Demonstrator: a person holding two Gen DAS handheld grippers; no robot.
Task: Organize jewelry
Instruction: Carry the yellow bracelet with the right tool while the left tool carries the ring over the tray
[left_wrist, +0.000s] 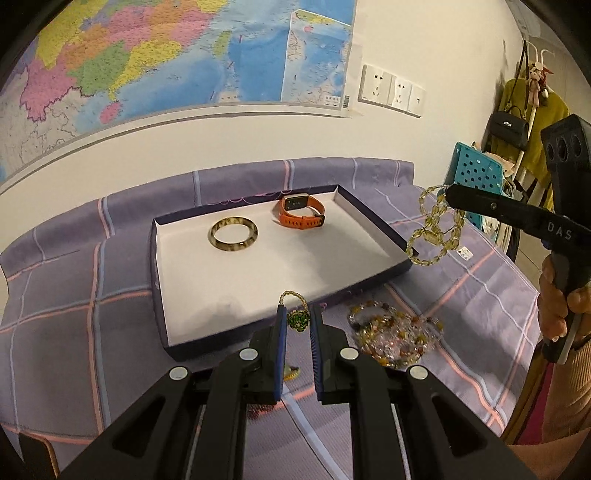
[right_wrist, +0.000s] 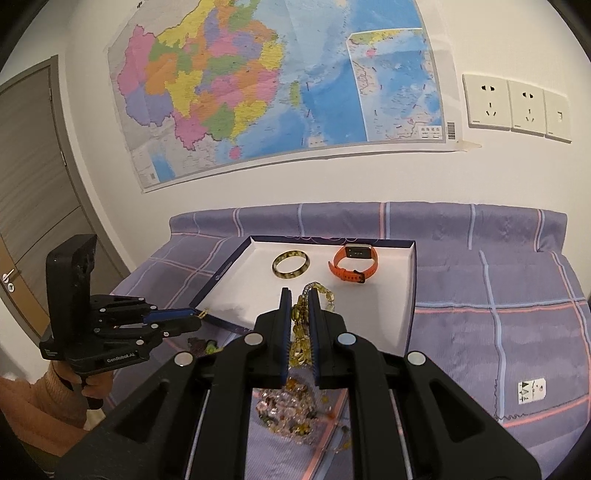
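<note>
A white tray with a dark blue rim (left_wrist: 229, 288) (right_wrist: 388, 306) lies on the purple plaid cloth. In it are a mottled bangle (left_wrist: 212, 233) (right_wrist: 275, 266) and an orange watch (left_wrist: 299, 221) (right_wrist: 354, 253). My left gripper (left_wrist: 297, 308) (right_wrist: 195, 314) is shut on a thin gold chain with a green bead pendant (left_wrist: 297, 320), above the tray's near edge. My right gripper (right_wrist: 298, 291) (left_wrist: 448, 195) is shut on a yellow bead strand (right_wrist: 299, 325) (left_wrist: 434, 229), which hangs over the tray's right corner. A pile of mixed bead bracelets (left_wrist: 395, 332) (right_wrist: 291, 413) lies on the cloth beside the tray.
The cloth (left_wrist: 74, 295) runs up to a white wall with a map (right_wrist: 277, 85) and sockets (right_wrist: 517, 107). A turquoise perforated crate (left_wrist: 476, 170) and a rack with bags (left_wrist: 509, 125) stand at the right. A door (right_wrist: 33, 184) is at the left. A person's hands grip both handles.
</note>
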